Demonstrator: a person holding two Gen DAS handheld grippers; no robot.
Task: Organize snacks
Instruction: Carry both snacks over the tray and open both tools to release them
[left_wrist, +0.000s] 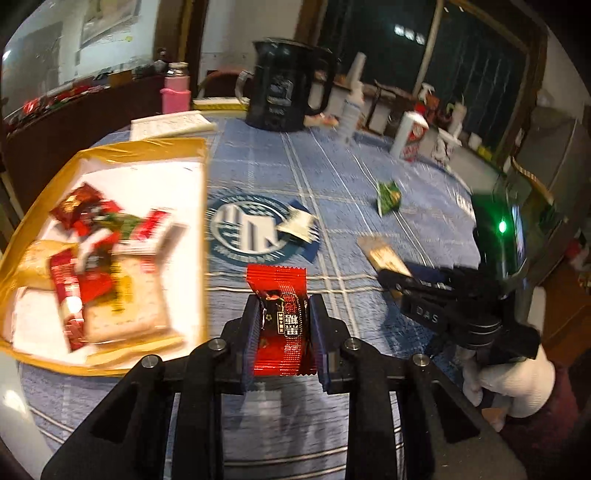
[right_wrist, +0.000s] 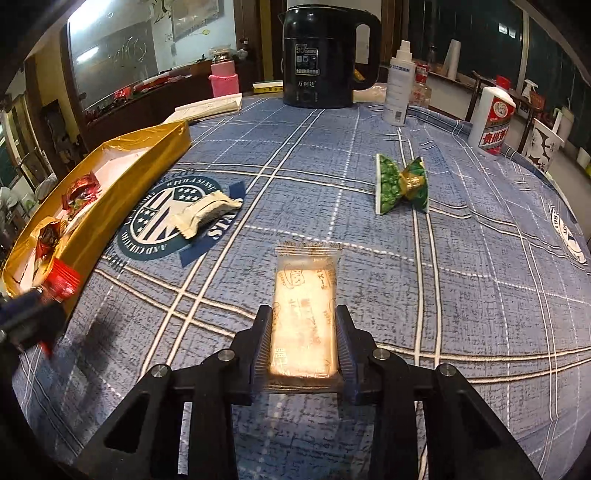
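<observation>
Left hand-held gripper (left_wrist: 282, 325): clenched on a red crinkle-edged foil packet (left_wrist: 280, 314), held just beside the tray.
Right hand-held gripper (right_wrist: 304, 332): pads against a clear-wrapped pale biscuit bar (right_wrist: 304, 314).
Gold tray (left_wrist: 110, 147): glossy rim, white floor, heaped with red wrappers and crackers.
Desk (right_wrist: 443, 295): blue plaid cloth; a cream packet (right_wrist: 207, 214) and a green twisted candy (right_wrist: 400, 182) lie loose on it.

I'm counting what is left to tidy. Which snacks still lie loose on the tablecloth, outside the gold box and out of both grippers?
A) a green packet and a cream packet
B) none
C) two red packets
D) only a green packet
A: the green packet and the cream packet lie on the tablecloth, outside the gold box.
</observation>
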